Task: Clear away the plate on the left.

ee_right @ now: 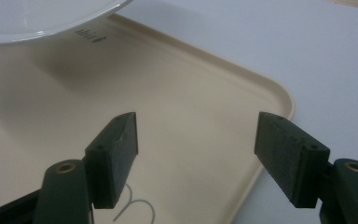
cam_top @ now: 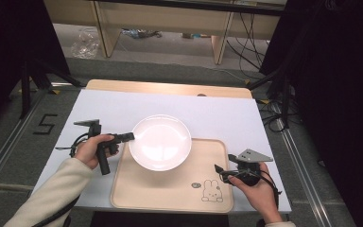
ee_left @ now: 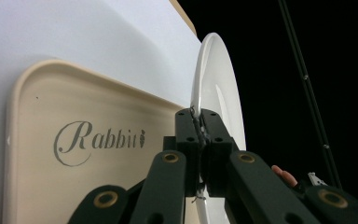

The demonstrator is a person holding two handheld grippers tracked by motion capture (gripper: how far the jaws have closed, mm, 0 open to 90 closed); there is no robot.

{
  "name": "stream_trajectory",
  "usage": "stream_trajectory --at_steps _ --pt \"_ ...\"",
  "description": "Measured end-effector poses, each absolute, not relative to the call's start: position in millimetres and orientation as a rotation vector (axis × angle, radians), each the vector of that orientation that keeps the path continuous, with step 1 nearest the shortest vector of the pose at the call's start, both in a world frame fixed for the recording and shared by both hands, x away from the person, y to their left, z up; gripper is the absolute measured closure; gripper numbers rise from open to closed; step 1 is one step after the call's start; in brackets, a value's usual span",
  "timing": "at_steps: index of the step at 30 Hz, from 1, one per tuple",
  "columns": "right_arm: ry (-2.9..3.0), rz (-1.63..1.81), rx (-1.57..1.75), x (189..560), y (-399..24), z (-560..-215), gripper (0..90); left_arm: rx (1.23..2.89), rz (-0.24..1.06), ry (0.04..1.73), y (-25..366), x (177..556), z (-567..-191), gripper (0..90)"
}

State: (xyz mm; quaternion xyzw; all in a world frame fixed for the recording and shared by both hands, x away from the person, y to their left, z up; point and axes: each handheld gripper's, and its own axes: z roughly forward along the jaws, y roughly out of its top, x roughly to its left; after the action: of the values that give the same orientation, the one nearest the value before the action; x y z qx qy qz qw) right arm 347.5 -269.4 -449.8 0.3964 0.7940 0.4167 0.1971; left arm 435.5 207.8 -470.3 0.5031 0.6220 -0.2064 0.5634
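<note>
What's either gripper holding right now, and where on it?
The left gripper pinches the white plate by its left rim. The right gripper is open and holds nothing.

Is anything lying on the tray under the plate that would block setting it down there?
Nothing visible. The left gripper is shut on the plate, and the tray below carries only its printed rabbit and lettering.
</note>
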Motion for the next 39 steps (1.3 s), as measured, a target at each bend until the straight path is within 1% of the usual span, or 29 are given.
stream_trajectory --at_steps 14,39 --pt "2.225 1.172 1.116 347 -269 -450 31.0 1.208 -0.527 1.469 200 432 -473 86.8" --pt "2.229 1.17 1.117 347 -269 -450 30.9 1.275 -0.556 1.491 187 429 -482 86.6"
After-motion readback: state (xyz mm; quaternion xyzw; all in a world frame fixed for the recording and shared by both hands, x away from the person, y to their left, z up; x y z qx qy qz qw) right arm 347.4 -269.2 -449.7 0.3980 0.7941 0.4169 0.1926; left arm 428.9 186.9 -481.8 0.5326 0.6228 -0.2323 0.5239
